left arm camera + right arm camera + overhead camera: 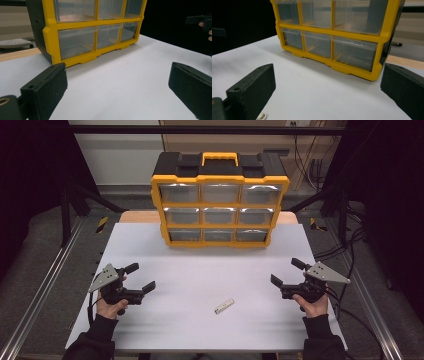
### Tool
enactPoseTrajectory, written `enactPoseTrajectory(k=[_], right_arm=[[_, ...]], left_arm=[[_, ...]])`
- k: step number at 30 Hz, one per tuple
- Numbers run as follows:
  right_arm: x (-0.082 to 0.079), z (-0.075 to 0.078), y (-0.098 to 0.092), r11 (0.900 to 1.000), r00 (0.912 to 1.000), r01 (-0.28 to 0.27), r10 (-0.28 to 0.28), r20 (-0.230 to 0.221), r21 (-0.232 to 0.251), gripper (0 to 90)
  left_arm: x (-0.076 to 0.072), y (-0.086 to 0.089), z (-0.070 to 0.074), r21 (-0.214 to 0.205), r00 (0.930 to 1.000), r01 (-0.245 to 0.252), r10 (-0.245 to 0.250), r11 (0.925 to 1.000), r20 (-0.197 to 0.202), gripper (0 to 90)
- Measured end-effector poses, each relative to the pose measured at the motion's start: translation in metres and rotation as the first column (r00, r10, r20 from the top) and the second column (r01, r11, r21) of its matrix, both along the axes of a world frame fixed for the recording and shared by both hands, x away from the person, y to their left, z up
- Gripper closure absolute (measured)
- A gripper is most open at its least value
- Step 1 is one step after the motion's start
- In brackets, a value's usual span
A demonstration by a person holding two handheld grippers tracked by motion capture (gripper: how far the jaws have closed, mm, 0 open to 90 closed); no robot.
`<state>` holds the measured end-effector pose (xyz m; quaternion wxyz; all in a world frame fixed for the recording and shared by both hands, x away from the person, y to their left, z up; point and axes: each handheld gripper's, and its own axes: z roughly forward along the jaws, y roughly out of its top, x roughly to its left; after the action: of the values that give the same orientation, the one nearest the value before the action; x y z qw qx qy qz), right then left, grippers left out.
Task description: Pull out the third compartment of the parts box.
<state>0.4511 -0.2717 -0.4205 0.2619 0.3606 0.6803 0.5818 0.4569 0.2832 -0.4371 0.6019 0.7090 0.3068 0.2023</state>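
A yellow and black drawer organizer point(220, 200) with several clear drawers stands at the back of the white table point(200, 270); all drawers look closed. A small pale oblong piece point(224, 306) lies flat on the table toward the front, right of centre. My left gripper point(141, 277) is held open at the front left with nothing between its jaws. My right gripper point(287, 271) is open at the front right, also holding nothing. The left gripper point(117, 87) faces the organizer point(92, 32), and the right gripper point(328, 90) faces the organizer point(337, 37) from the other side.
Bare table lies between the grippers and the organizer. A wooden board edge point(135, 216) shows behind the table. Metal rails point(45, 280) run along both sides, and cables point(345, 250) lie on the floor at the right.
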Motion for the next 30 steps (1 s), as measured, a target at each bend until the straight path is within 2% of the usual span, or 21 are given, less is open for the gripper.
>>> enactPoseTrajectory(k=[4, 22, 30], right_arm=[[0.001, 0.005, 0.002, 0.9999, 0.9999, 0.013, -0.013, 0.000, -0.004, 0.2], [0.007, 0.025, 0.015, 0.9962, 0.9984, 0.033, -0.030, 0.047, -0.080, 0.2], [0.009, 0.037, 0.027, 0.9875, 0.9960, 0.047, -0.034, 0.082, -0.151, 0.2]], left_arm=[[0.000, 0.000, 0.000, 0.003, 1.0000, 0.000, 0.000, 1.0000, -0.003, 1.7], [0.001, 0.001, -0.001, 0.001, 0.9999, -0.009, 0.009, 1.0000, -0.005, 1.7], [0.001, 0.001, -0.001, 0.002, 0.9999, -0.012, 0.012, 0.9999, -0.006, 1.7]])
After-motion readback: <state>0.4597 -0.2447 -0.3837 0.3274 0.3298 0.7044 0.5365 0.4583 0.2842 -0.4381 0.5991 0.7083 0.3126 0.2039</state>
